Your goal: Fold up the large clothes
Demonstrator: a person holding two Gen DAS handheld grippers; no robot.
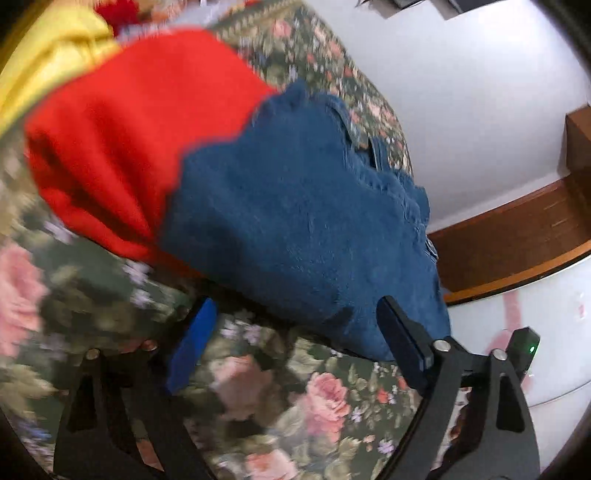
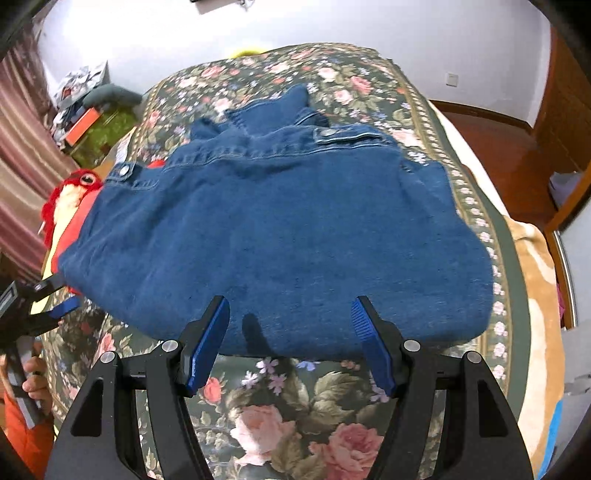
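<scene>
We see a bed covered by a dark green bedspread [image 2: 373,79] with pink roses, filling the middle of both views. At its right edge in the right wrist view a tan blanket [image 2: 533,258] shows beneath. Behind the bed runs a plain white wall [image 2: 258,26], evenly lit, with a small switch plate [image 2: 451,78] at the upper right. A reddish-brown wooden floor [image 2: 495,147] lies to the right, beside a brown wooden door [image 2: 565,110]. At the left edge hangs a striped pinkish curtain [image 2: 22,147], with a cluttered heap [image 2: 85,107] near it. In the left wrist view, wooden trim [image 1: 517,229] crosses the right side.
</scene>
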